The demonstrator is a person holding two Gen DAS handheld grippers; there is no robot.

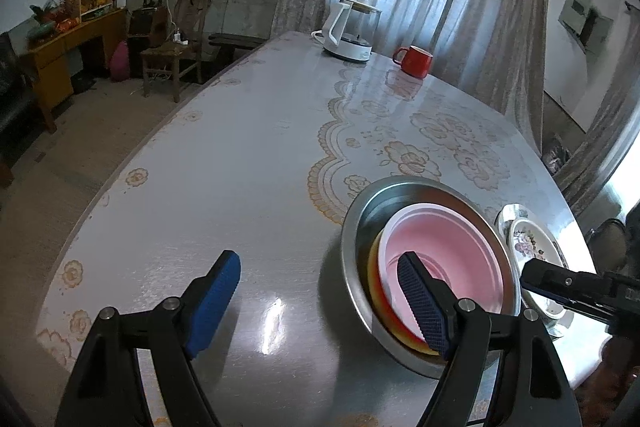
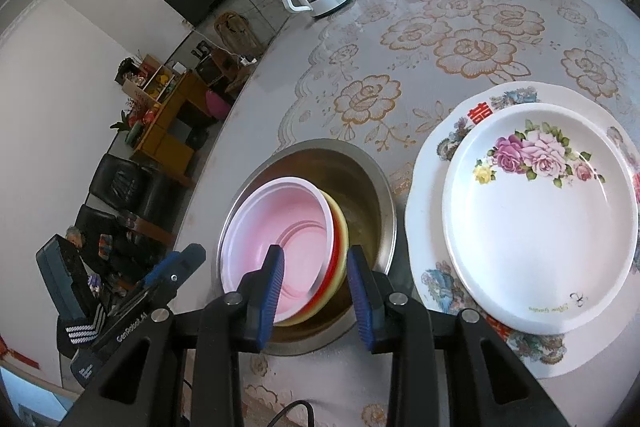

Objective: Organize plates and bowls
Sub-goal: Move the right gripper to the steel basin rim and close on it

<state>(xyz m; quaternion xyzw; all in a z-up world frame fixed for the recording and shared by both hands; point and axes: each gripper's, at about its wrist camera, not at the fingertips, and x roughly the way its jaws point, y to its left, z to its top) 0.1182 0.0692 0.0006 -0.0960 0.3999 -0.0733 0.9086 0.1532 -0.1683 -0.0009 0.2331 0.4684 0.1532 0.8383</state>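
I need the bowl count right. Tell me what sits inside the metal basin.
Inside the metal basin, the pink bowl is tilted and nested on a red bowl and a yellow bowl. Only their rims show; anything beneath them is covered.

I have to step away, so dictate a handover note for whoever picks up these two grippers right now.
Left gripper: open, empty, above the table beside the steel basin.
Right gripper: open, empty, over the basin's near rim.
Done: pink plastic bowl nested on red and yellow bowls, tilted inside the basin; small rose-print plate stacked on the large floral plate.
Left: nothing visibly loose; perhaps level the bowl stack.
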